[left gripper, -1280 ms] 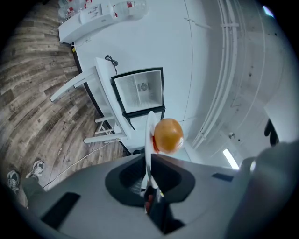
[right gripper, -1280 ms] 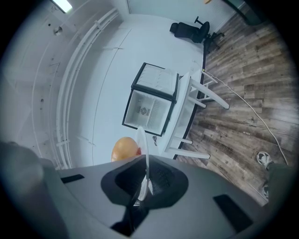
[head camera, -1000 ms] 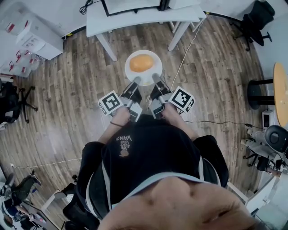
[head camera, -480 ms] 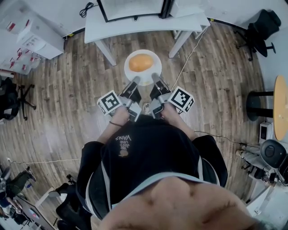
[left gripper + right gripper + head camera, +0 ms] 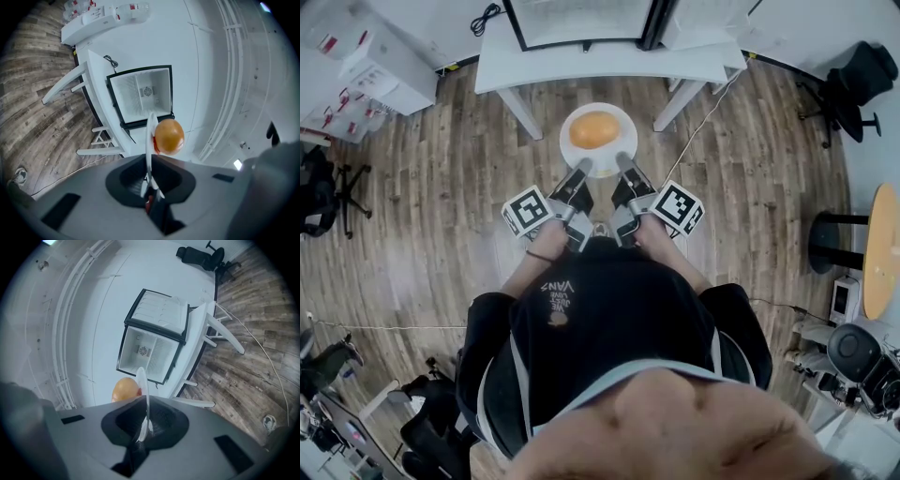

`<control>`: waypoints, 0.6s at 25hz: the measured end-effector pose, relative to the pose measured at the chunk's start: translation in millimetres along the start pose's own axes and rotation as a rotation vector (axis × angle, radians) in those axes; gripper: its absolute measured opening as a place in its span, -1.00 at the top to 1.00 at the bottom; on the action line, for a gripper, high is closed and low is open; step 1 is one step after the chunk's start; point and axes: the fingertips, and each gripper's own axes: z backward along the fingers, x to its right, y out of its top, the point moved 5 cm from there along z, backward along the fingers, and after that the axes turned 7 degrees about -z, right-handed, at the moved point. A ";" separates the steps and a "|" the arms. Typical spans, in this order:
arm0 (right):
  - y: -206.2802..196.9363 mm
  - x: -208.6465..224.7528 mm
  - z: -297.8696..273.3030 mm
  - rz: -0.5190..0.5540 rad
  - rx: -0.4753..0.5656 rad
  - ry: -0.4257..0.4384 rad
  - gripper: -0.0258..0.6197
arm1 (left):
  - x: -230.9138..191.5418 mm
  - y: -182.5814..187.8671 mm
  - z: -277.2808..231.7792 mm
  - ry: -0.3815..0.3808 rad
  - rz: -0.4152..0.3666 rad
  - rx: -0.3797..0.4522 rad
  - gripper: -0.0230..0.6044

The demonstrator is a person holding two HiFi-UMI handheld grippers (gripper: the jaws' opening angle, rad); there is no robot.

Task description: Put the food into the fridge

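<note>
Over the plank floor (image 5: 441,187) by a table (image 5: 581,64), left hand-held gripper (image 5: 582,170) and right hand-held gripper (image 5: 623,162) pinch a plate (image 5: 602,161).

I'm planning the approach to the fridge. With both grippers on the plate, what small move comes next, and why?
Probably carry the plate forward, level, toward the open fridge: left gripper and right gripper both clamp its rim, and the orange food merely rests on it.

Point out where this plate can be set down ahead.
The fridge interior looks bare between its white walls: room for the plate. The table strip in front of the fridge is bare too. Its open door takes one side, a cable the other.
</note>
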 end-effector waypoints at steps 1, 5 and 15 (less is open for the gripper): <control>2.6 0.6 -3.0 0.000 -0.005 0.000 0.86 | -1.0 1.7 -2.8 0.003 0.001 0.004 0.79; 13.5 3.1 -14.1 0.002 -0.021 0.000 0.86 | -3.9 8.0 -15.1 -0.002 0.007 0.014 0.79; 27.0 7.1 -44.7 -0.003 -0.024 -0.011 0.86 | -15.9 30.1 -36.0 -0.004 0.024 0.025 0.79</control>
